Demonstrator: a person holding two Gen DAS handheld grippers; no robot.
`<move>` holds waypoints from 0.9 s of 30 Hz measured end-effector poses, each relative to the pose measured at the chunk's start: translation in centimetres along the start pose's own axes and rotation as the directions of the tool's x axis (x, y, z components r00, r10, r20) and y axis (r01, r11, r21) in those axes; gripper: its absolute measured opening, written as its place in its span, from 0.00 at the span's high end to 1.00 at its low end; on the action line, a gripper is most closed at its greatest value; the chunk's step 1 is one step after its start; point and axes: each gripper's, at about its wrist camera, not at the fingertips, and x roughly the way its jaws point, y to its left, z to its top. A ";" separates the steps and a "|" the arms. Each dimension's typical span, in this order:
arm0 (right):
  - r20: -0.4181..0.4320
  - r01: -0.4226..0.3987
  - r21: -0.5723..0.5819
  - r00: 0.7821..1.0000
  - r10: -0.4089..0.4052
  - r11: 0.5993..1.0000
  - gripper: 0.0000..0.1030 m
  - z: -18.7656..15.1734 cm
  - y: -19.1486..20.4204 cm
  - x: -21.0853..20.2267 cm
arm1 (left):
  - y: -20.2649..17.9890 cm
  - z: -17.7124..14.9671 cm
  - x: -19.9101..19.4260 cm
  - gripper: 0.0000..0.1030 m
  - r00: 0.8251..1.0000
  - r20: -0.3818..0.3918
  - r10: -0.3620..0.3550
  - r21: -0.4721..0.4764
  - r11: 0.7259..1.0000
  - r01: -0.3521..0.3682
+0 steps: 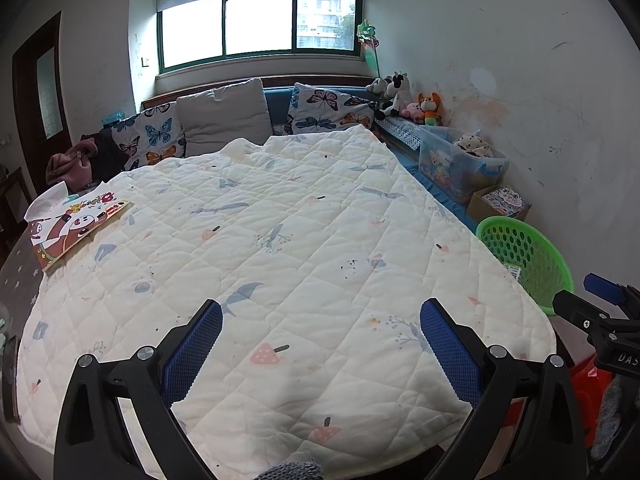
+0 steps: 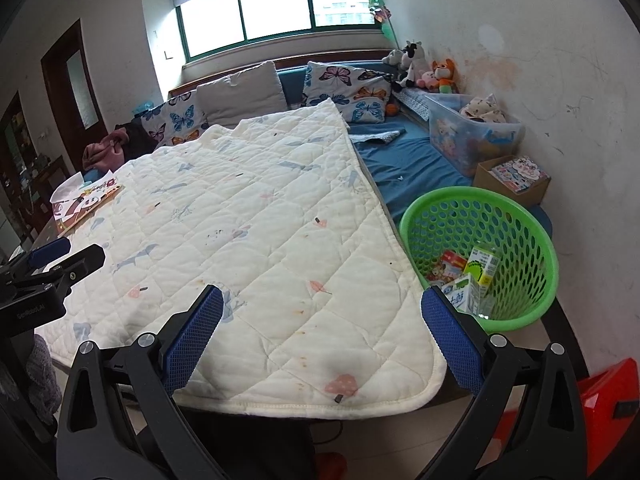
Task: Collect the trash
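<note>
Low in each frame, the left gripper (image 1: 320,344) and right gripper (image 2: 322,340) gape wide, holding nothing. At right, the green basket (image 2: 516,312) already holds cartons (image 2: 472,280). Far left, papers (image 1: 76,224) lie on the quilt (image 1: 280,240), possibly left to collect.

In the left wrist view the basket (image 1: 528,256) shows only its near wall; its contents are hidden apart from a label scrap. The right gripper (image 1: 600,308) is cut off by the frame edge there. Carton (image 2: 482,266) print is too small to read.
</note>
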 end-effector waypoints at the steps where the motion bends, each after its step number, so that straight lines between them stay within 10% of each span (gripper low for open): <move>1: 0.000 -0.001 0.000 1.000 0.001 1.000 0.04 0.0 0.0 0.0 | 0.0 0.0 0.0 0.07 1.000 -0.001 -0.002 0.000 1.000 0.002; 27: -0.003 -0.011 -0.006 1.000 0.011 1.000 0.04 -0.2 0.1 0.4 | 0.3 -0.4 0.3 0.07 1.000 -0.004 0.013 -0.028 1.000 -0.013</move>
